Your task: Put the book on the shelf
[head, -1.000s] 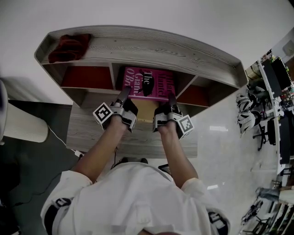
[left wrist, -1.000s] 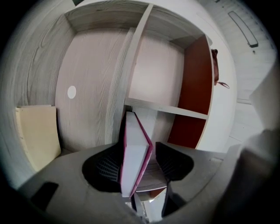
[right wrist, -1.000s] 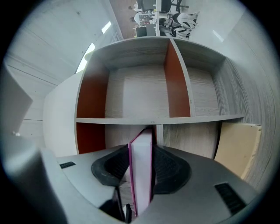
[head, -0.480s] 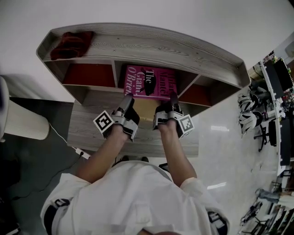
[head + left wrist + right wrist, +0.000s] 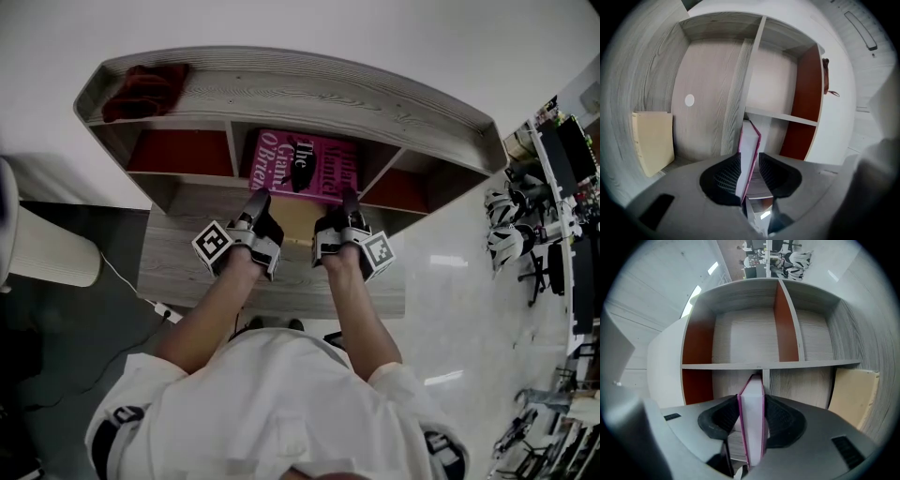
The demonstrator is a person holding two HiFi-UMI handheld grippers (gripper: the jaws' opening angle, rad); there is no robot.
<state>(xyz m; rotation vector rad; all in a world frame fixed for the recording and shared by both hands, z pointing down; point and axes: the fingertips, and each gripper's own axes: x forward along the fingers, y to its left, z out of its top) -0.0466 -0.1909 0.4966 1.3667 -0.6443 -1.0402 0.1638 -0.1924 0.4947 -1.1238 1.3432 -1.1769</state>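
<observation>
A magenta book with black and white lettering lies flat in the middle bay of the grey wooden shelf. My two grippers meet its near edge side by side. The left gripper has the book's edge between its jaws, which are closing with both pads against the covers. The right gripper is shut on the same edge, the book standing upright between its pads. In the gripper views the left gripper and right gripper both face the shelf's back panels.
A dark red cloth lies on the shelf's top at the left. A beige board leans inside the lower bay. Red-lined side compartments flank the book's bay. A white cylinder stands at the left, helmets at the right.
The left gripper drew back a little from the book with wide jaws, then came forward again and closed on its edge. The right gripper and the book have stayed put.
</observation>
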